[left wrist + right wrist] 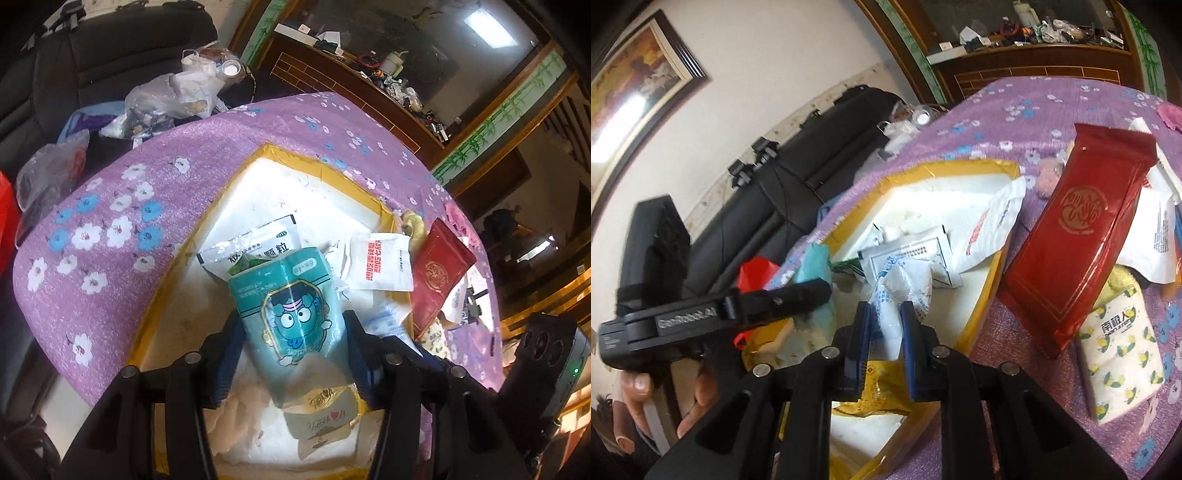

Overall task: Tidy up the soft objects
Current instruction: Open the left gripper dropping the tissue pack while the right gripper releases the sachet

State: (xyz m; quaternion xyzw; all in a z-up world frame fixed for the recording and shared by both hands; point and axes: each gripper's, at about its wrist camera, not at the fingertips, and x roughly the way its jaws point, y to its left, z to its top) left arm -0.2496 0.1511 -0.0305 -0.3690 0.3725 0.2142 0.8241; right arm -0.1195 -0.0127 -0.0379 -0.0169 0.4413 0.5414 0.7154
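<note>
My left gripper [293,328] is shut on a teal tissue pack [291,302] with a cartoon face, held over the white foam box [310,184] with yellow taped rim. My right gripper [884,314] is shut on a white and blue plastic packet [901,291], held over the same box [990,280]. Inside the box lie white sachets [258,240], a white bag with red print [380,264] and a gold packet [882,391]. A red pouch [1078,251] leans on the box's right edge; it also shows in the left wrist view [439,280].
The box sits on a purple flowered cloth [110,206]. A lemon-print tissue pack [1119,350] and white bags [1160,229] lie right of the box. A black sofa [92,66] with plastic bags [166,99] stands behind. A wooden cabinet [351,88] is at the back.
</note>
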